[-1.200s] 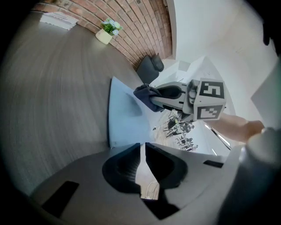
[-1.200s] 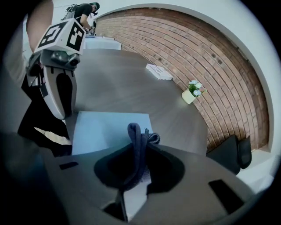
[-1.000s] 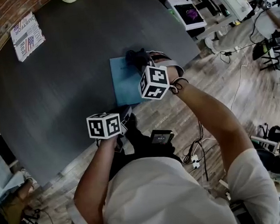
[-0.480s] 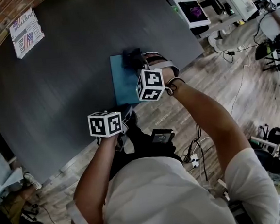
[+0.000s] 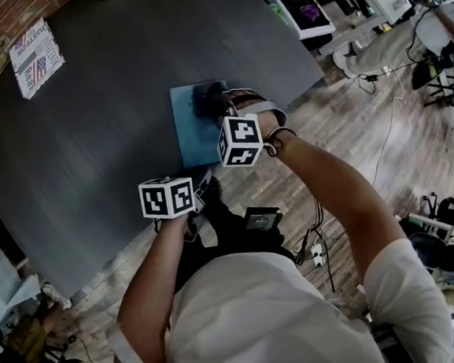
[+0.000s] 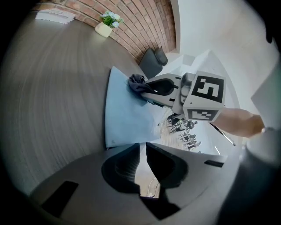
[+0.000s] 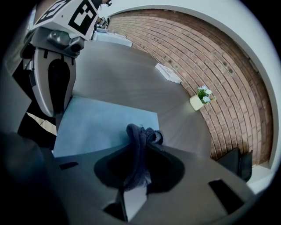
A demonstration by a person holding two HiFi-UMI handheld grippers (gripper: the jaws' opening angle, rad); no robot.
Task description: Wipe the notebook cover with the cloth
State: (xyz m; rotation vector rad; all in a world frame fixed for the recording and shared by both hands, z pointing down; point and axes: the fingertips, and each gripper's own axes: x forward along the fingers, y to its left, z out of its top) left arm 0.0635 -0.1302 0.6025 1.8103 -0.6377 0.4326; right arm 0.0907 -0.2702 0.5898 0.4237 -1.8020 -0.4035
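So the big dark grey round table (image 5: 90,149) takes up most of the head view, with a red brick wall (image 7: 210,57) curving behind its far side and wood plank floor (image 5: 351,150) on the person's side. The flat light blue notebook (image 5: 190,140) lies closed on the tabletop close to the near rim, its near corner almost at the table's edge, so there's barely any table left on that side. To the left and beyond it there's a wide stretch of bare grey top. The right gripper (image 7: 139,147) is down over the far end of the notebook, jaws squeezed onto a bunched-up dark navy cloth (image 7: 136,134) that pokes out past the tips and sits on the blue cover near its far edge. Most of the cover lies bare to the left of the cloth. The left gripper (image 6: 142,149) hangs at the table's rim just beside the notebook's near end. Its jaws are pulled in to a thin slit with nothing between them, just floor showing through the gap. Way off at the far left rim is a printed paper with a flag picture (image 5: 36,57), and a little pale pot with a green plant (image 7: 201,99) sits by the wall, both well apart from the notebook.
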